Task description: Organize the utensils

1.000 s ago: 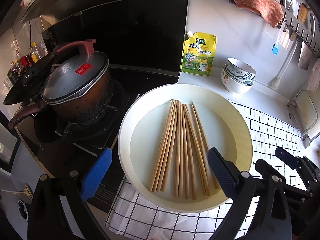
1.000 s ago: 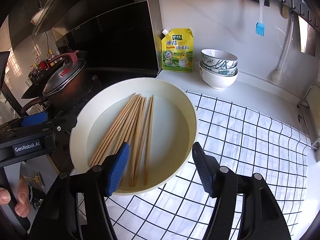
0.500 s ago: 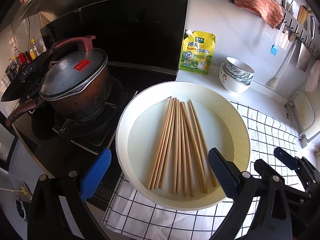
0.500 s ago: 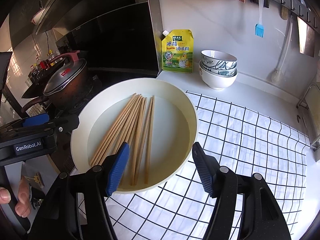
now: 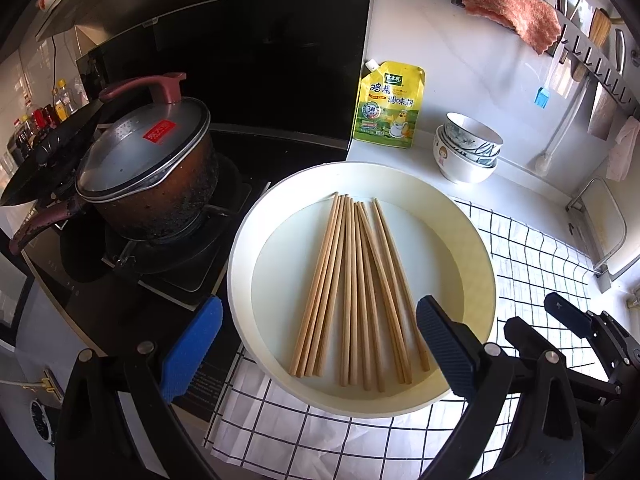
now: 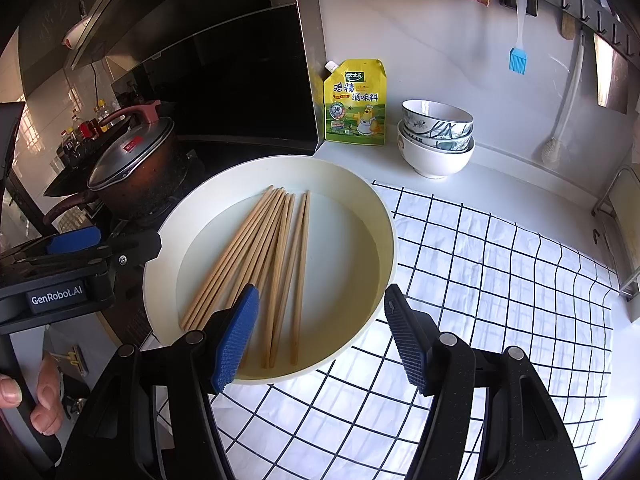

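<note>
Several wooden chopsticks [image 5: 352, 288] lie side by side in a round cream tray [image 5: 476, 248] on a checked cloth. They also show in the right wrist view [image 6: 268, 264], inside the same tray [image 6: 372, 216]. My left gripper [image 5: 316, 344] is open and empty, held above the tray's near edge. My right gripper [image 6: 320, 336] is open and empty, over the tray's near right rim. The right gripper's body shows at the lower right of the left wrist view [image 5: 576, 328]; the left gripper's body shows at the left of the right wrist view [image 6: 72, 268].
A lidded pot [image 5: 148, 168] sits on the stove at left. A yellow seasoning pouch [image 5: 388, 104] and stacked bowls [image 5: 468, 152] stand behind the tray. A wall rail holds an orange cloth [image 5: 512, 0], a blue brush [image 6: 518, 56] and utensils. The checked cloth [image 6: 500, 272] spreads to the right.
The left wrist view has shifted slightly, so the tray and pot sit a little lower and further left. The right gripper has hardly moved. Both grippers stay open.
</note>
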`<state>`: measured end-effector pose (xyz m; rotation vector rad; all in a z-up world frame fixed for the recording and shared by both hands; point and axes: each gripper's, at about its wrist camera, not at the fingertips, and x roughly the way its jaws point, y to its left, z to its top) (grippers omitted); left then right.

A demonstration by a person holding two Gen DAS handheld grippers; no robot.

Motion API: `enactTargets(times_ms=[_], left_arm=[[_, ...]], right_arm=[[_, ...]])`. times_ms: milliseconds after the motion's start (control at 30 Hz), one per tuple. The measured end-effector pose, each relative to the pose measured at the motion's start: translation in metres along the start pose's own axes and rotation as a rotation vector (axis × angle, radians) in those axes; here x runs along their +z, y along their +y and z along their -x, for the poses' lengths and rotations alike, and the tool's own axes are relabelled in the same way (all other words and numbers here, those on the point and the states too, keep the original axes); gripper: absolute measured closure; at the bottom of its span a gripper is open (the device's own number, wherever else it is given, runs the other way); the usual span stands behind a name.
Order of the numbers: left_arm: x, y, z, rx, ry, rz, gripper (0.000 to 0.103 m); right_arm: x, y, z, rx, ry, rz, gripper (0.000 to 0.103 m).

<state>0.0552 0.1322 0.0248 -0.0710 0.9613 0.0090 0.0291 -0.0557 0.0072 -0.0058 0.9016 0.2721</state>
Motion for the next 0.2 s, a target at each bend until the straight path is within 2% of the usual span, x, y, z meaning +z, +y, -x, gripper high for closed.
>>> enactTargets(times_ms=[200], left_arm=[[0.0004, -0.0004, 0.0004, 0.002, 0.0, 0.006, 0.007]], right_arm=[[-0.001, 0.0, 0.0018, -0.001, 0.0, -0.005, 0.04]])
